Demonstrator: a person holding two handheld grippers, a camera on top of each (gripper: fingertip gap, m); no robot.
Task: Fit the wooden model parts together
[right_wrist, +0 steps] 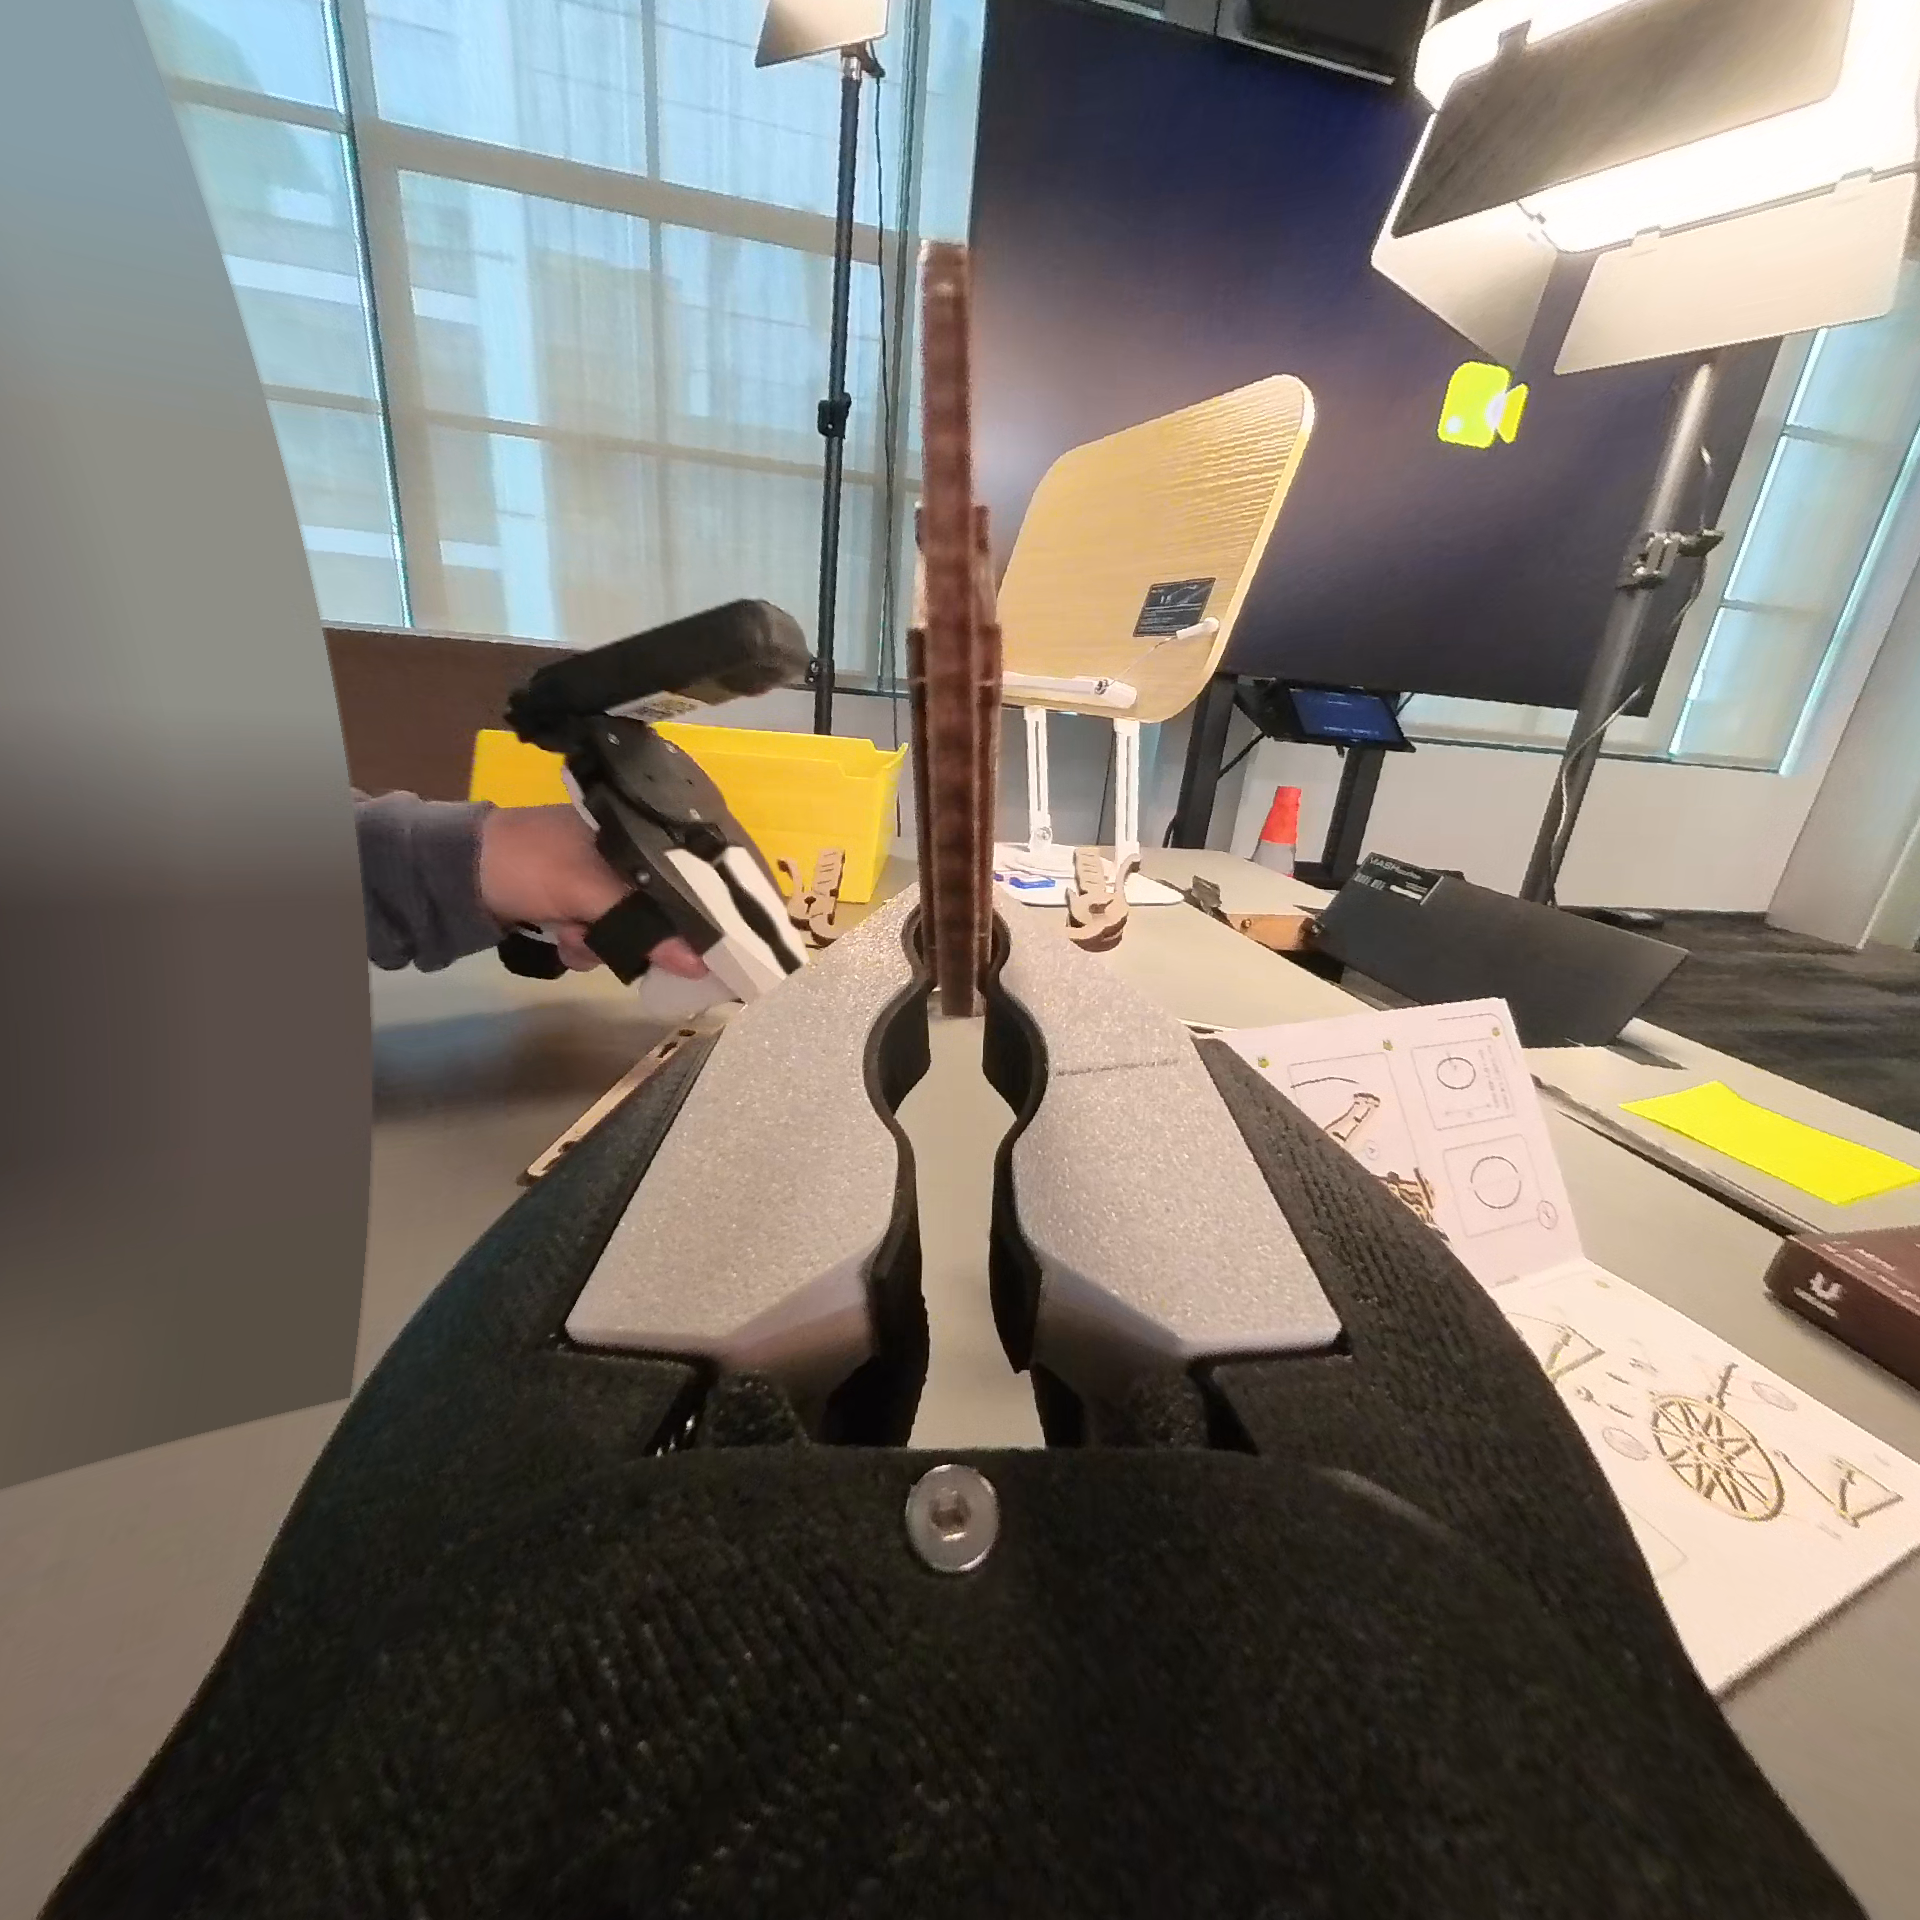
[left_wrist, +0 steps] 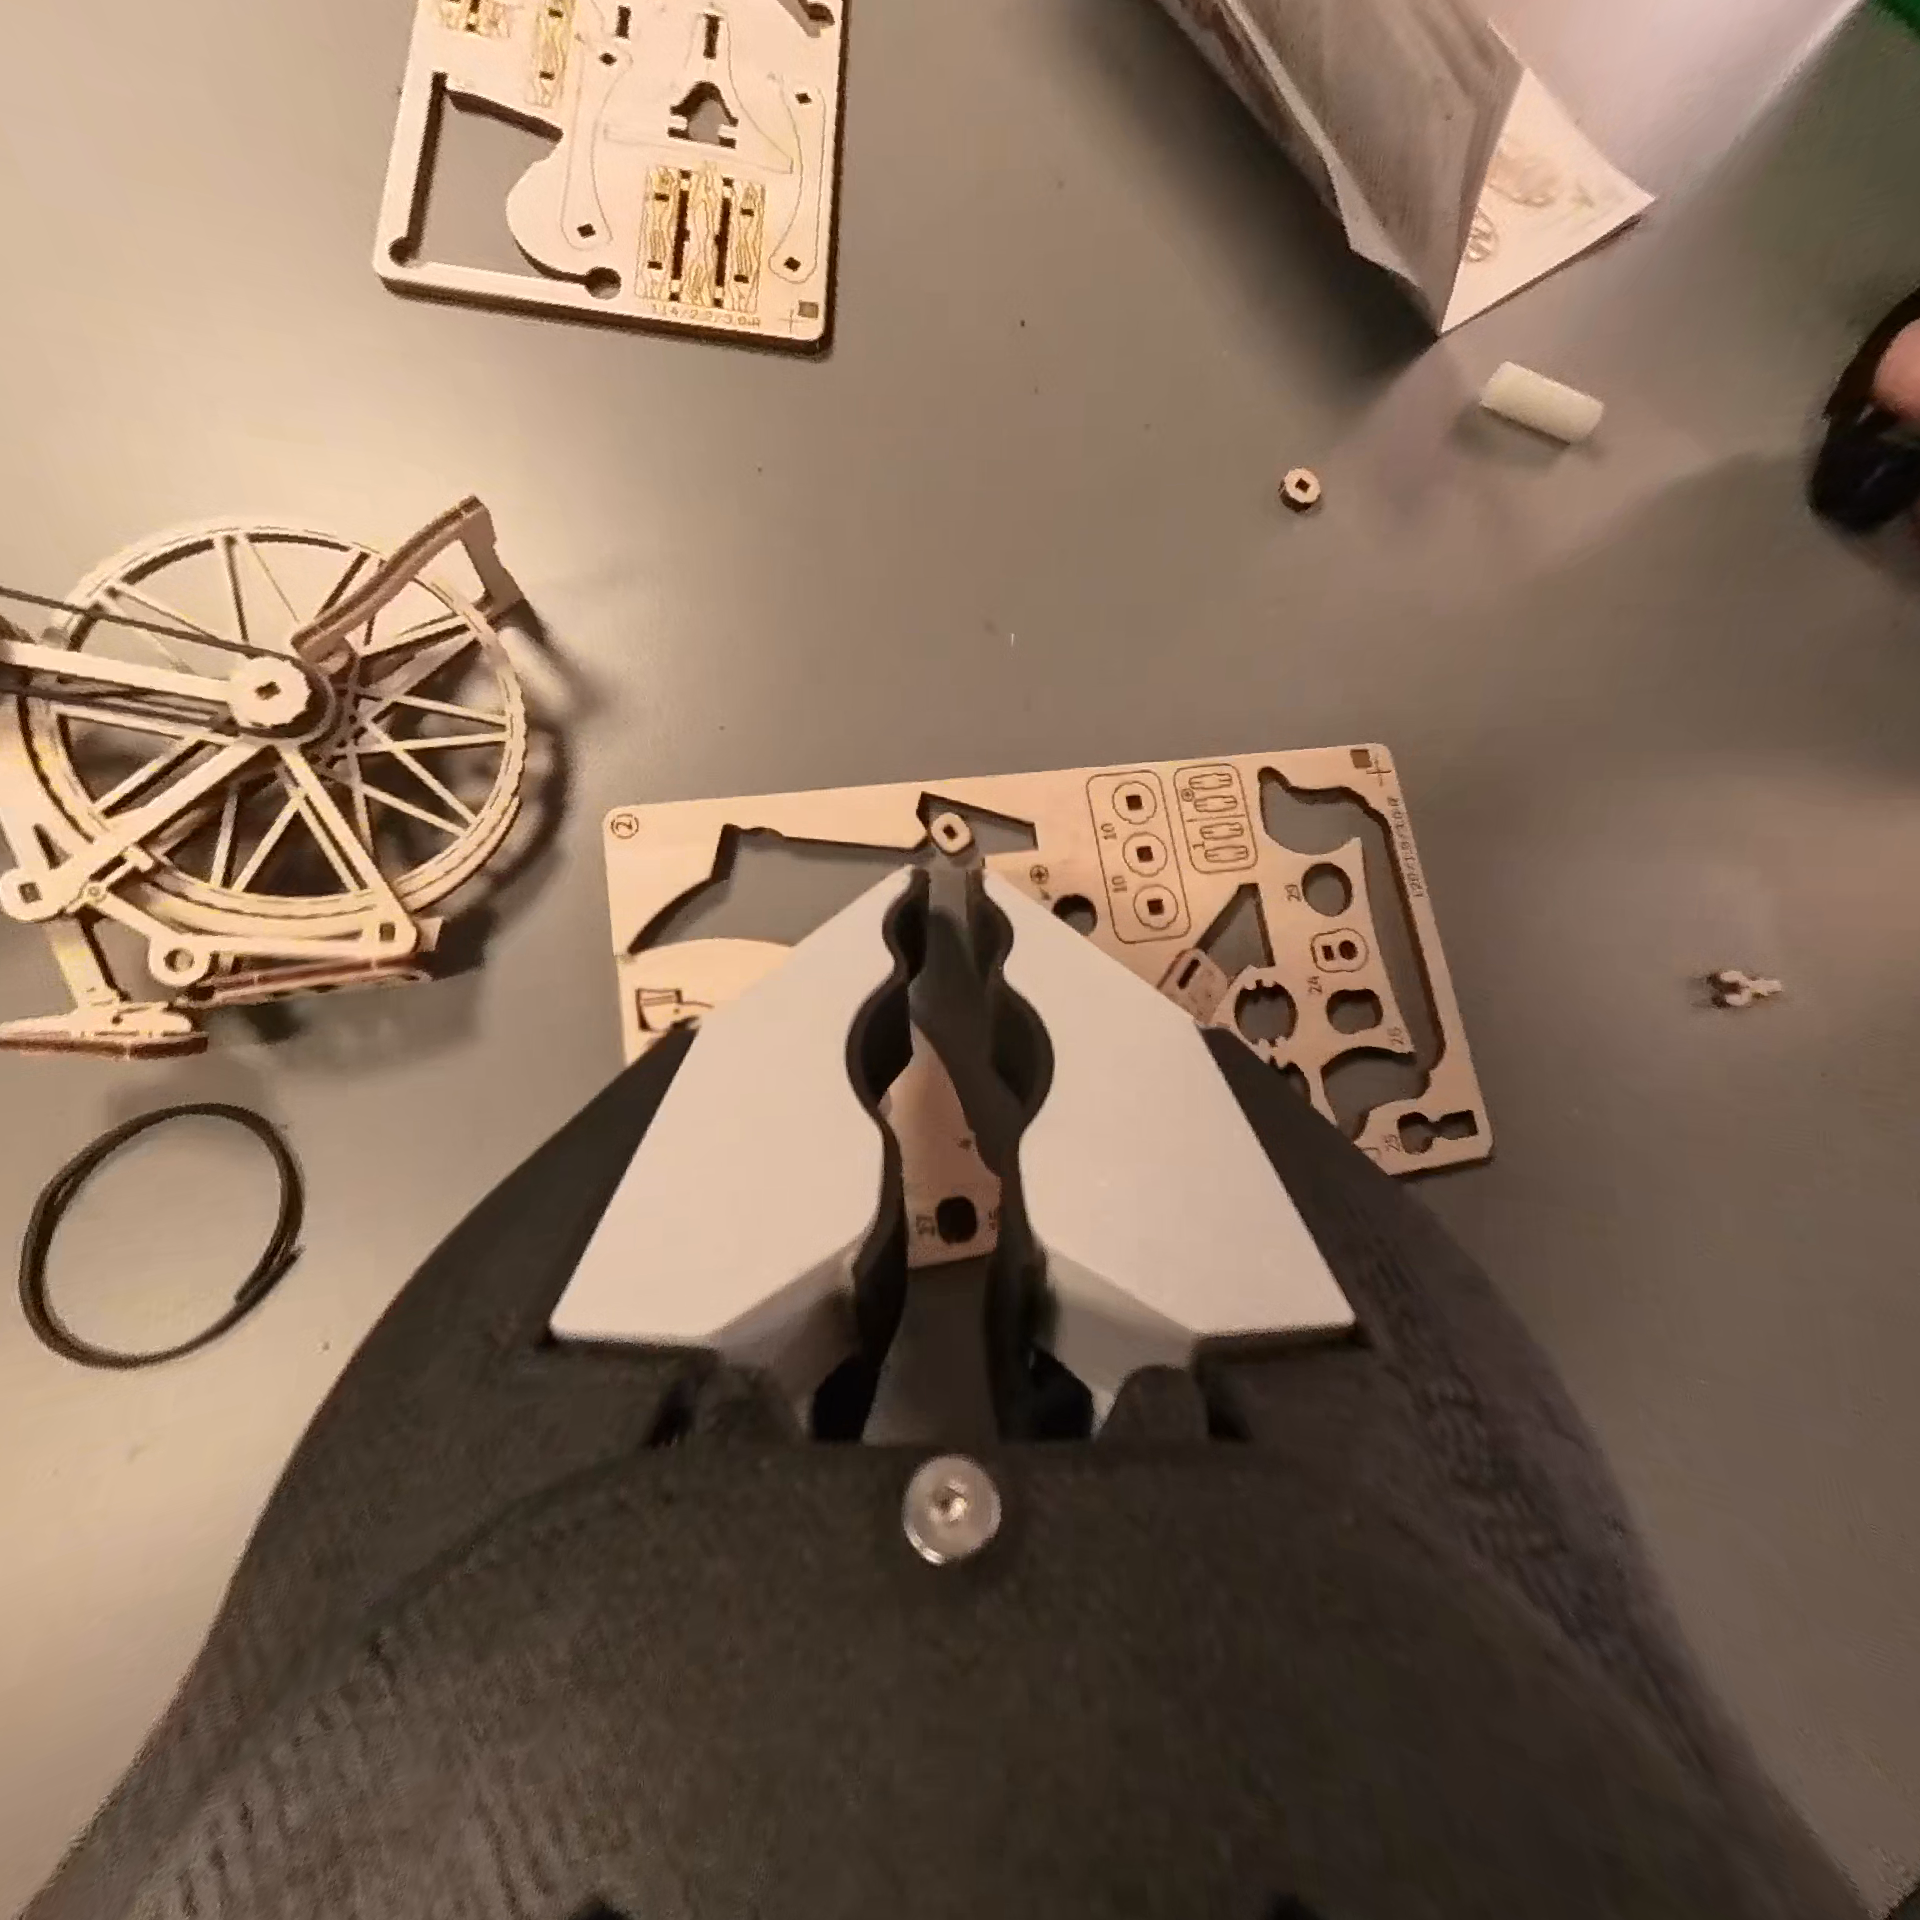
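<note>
My left gripper points down at the table and is shut on a thin wooden strip with a square hole at its tip. It hangs over a laser-cut wooden sheet with several parts punched out. A half-built wooden bicycle model lies to the left. My right gripper is shut on a flat wooden part, seen edge-on and standing upright. The left gripper also shows in the right wrist view, held by a hand, low over the table.
A second wooden sheet lies at the far side. A black rubber band, a small wooden washer, a white cylinder and a tiny scrap lie loose. An instruction booklet, yellow bin and book stand stand around.
</note>
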